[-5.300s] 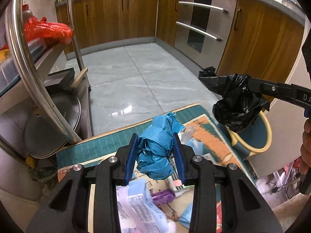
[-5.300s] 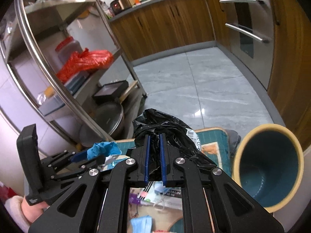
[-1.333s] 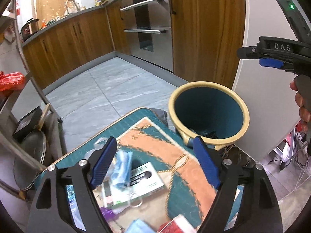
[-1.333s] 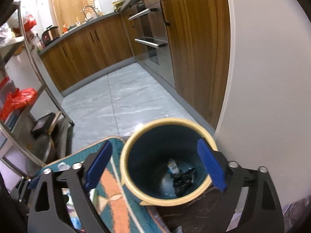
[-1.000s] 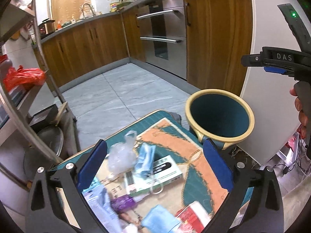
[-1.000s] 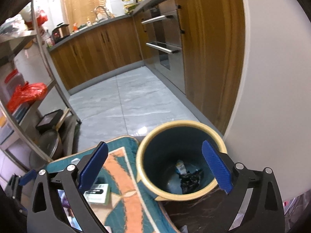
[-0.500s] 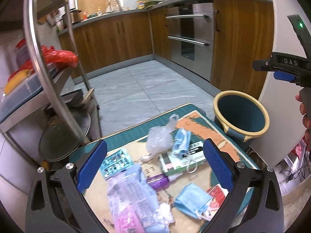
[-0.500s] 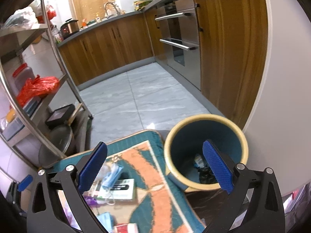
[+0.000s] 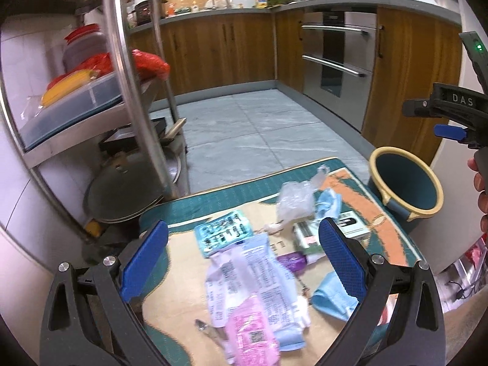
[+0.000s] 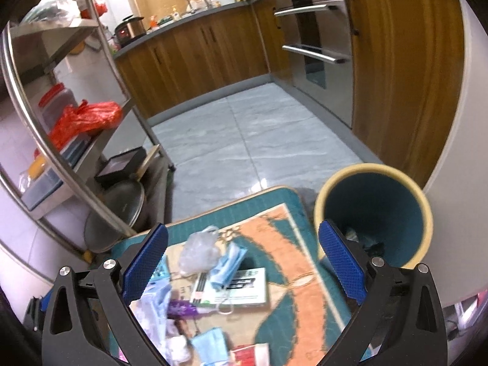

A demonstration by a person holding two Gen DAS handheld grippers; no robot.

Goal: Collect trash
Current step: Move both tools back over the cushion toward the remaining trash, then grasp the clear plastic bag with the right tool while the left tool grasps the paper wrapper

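On mat (image 9: 369,210), near side: lots of trash left — wrappers (image 9: 253,277), blue masks (image 10: 227,263), clear bag (image 9: 294,196). Bin (image 10: 425,213) far right, few bits inside. Left claw (image 9: 242,260) wide open, empty. Right claw (image 10: 242,262) wide open, empty. Job barely started.

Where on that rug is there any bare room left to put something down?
The orange band of the rug between the white box and the bin is bare, as is the teal border along the far edge toward the shelf rack. The middle is crowded: clear plastic bag, face masks, purple wrapper and printed packets overlap there.
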